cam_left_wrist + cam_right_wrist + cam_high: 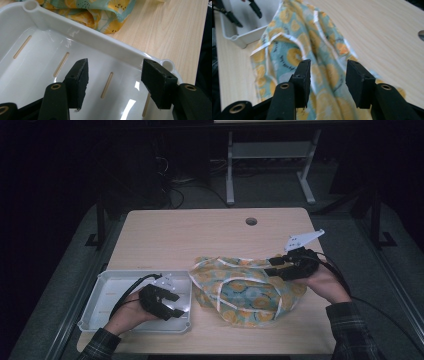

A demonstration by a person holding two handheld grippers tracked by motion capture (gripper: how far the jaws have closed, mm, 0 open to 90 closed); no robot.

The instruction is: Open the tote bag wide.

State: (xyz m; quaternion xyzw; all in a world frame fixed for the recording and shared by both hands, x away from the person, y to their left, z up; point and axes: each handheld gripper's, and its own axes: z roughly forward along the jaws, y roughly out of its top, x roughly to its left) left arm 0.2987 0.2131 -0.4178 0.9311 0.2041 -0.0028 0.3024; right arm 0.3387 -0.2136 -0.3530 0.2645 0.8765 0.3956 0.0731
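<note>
- The tray (107,292) is sitting on the desk (200,232), at the near left corner.
- The cloth (245,287) is lying on the desk just right of the tray, and its left edge is reaching the tray's right rim.
- The left tongs (172,302) are hanging over the right end of the tray, with nothing between the jaws.
- The right tongs (272,267) are sitting over the far right part of the cloth and pointing left, toward the tray.
- The hole (251,221) in the desk is lying behind the cloth, near the far edge.
- A frame with legs (270,165) is standing on the floor behind the desk.
</note>
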